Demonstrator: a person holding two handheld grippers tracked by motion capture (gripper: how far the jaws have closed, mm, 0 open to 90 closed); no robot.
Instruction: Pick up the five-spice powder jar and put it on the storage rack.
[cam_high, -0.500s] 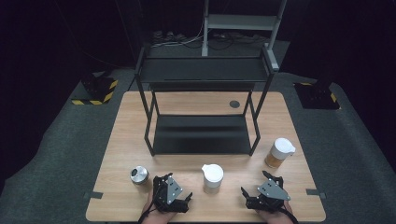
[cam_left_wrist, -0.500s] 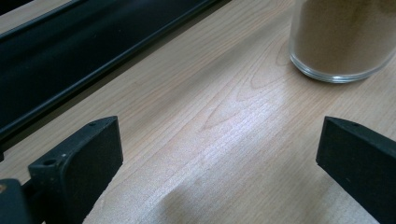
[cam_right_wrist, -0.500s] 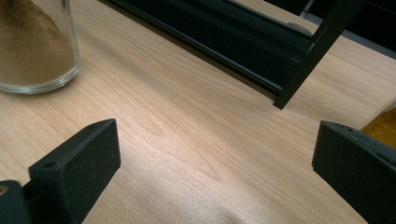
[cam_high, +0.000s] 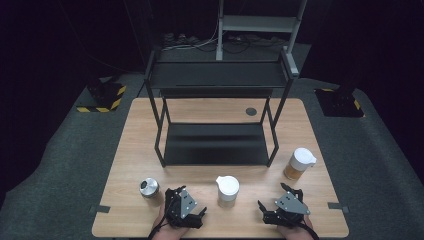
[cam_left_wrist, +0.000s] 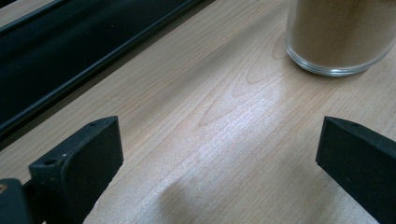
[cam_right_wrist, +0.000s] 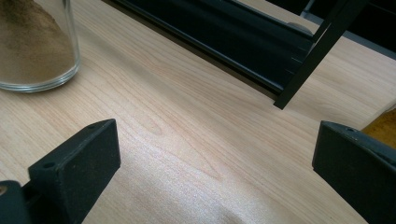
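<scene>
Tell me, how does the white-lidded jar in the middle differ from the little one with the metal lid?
The middle jar is taller, with a white spouted lid; the small jar is squat, capped in shiny metal. The middle jar stands between the two tools, the small one left of the left tool. The middle jar holds tan powder; the small one's contents are unclear. Both stand upright, untouched, on the table.

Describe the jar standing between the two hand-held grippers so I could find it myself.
Start at the black shelf rack on the wooden table. In front of it stand three containers; the middle jar is clear glass holding tan powder. Unlike the metal-lidded tin and the orange-filled jar, it stands centred under a white lid.
</scene>
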